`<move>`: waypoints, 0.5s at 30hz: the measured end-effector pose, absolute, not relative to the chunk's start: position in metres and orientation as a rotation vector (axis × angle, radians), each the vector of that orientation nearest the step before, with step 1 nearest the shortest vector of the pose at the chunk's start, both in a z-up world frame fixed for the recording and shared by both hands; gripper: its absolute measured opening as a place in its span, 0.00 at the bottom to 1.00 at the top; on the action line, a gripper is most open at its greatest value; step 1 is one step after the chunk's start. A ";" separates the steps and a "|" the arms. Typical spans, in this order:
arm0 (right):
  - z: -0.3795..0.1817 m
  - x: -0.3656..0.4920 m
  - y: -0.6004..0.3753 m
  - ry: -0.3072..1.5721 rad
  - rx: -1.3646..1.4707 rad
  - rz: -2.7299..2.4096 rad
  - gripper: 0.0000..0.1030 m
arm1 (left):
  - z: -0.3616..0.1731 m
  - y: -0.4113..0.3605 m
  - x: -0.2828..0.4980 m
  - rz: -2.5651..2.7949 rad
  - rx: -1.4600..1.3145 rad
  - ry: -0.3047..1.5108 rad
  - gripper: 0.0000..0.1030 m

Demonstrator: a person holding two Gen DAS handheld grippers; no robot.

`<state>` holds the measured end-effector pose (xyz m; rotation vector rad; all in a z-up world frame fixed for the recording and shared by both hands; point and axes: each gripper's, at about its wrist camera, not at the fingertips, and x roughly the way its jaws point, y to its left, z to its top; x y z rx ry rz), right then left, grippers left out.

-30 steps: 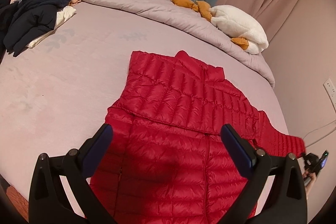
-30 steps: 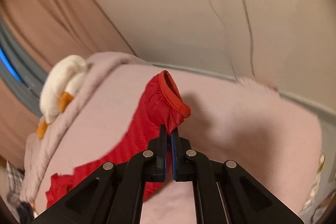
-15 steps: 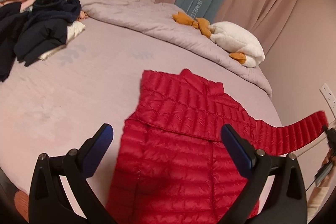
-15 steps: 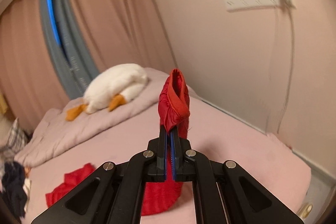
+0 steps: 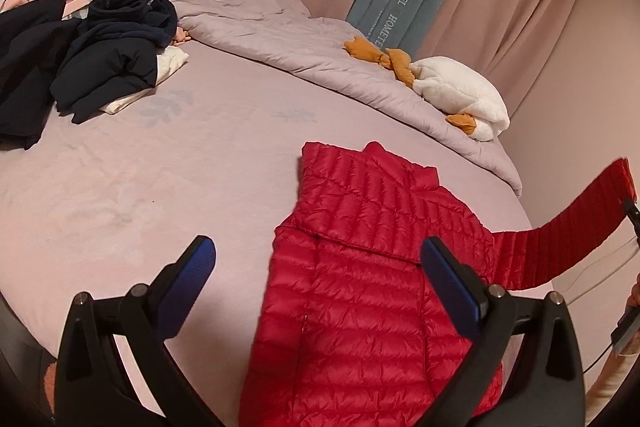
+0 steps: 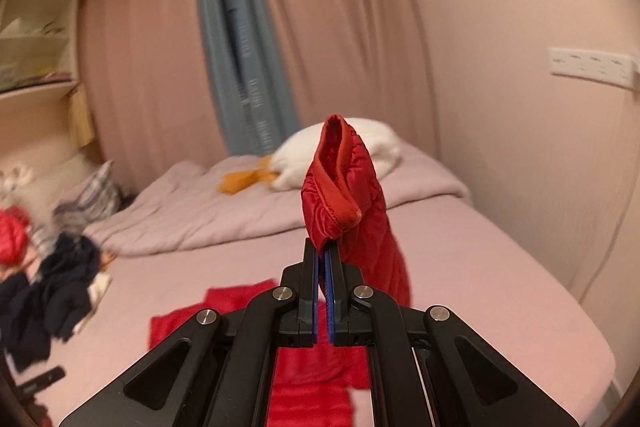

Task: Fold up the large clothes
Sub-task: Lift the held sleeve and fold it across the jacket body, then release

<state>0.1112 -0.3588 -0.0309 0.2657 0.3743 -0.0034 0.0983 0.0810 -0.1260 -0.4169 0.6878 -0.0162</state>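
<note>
Red jacket (image 5: 372, 267) on bed (image 5: 160, 179) — right tool (image 6: 324, 251) pinches its sleeve cuff (image 6: 338, 183), left tool (image 5: 316, 263) spread wide.

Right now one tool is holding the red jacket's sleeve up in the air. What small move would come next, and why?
Probably swing the right tool, shut on the sleeve cuff, inward and lay the sleeve across the red down jacket. The jacket's body lies flat on the bed while that sleeve stretches out sideways, lifted. The left tool hovers open over it.

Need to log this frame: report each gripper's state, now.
Left gripper: open, holding nothing, above the red jacket.
Right gripper: shut on the jacket's sleeve cuff, lifted off the bed.
</note>
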 end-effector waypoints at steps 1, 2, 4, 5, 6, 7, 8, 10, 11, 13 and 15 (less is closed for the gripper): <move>-0.031 0.111 -0.351 0.378 0.251 0.019 0.04 | -0.126 0.082 0.097 -0.020 -0.420 0.688 1.00; -0.031 0.110 -0.343 0.382 0.238 0.042 0.04 | -0.127 0.083 0.096 -0.025 -0.424 0.687 1.00; -0.032 0.110 -0.331 0.389 0.223 0.100 0.04 | -0.129 0.084 0.095 -0.028 -0.427 0.690 1.00; -0.031 0.110 -0.327 0.395 0.221 0.127 0.04 | -0.129 0.085 0.094 -0.029 -0.428 0.693 1.00; -0.033 0.110 -0.321 0.403 0.217 0.162 0.04 | -0.131 0.085 0.094 -0.029 -0.428 0.697 1.00; -0.034 0.110 -0.313 0.414 0.213 0.203 0.04 | -0.131 0.085 0.093 -0.030 -0.428 0.700 1.00; -0.035 0.110 -0.308 0.422 0.207 0.229 0.04 | -0.132 0.085 0.092 -0.031 -0.430 0.702 1.00; -0.038 0.112 -0.295 0.438 0.190 0.278 0.04 | -0.132 0.086 0.090 -0.038 -0.437 0.700 1.00; -0.040 0.113 -0.286 0.449 0.177 0.308 0.04 | -0.133 0.086 0.090 -0.042 -0.439 0.701 1.00; -0.045 0.113 -0.274 0.465 0.166 0.348 0.04 | -0.134 0.087 0.090 -0.041 -0.440 0.705 1.00; -0.050 0.115 -0.262 0.484 0.160 0.390 0.04 | -0.136 0.089 0.089 -0.035 -0.440 0.709 1.00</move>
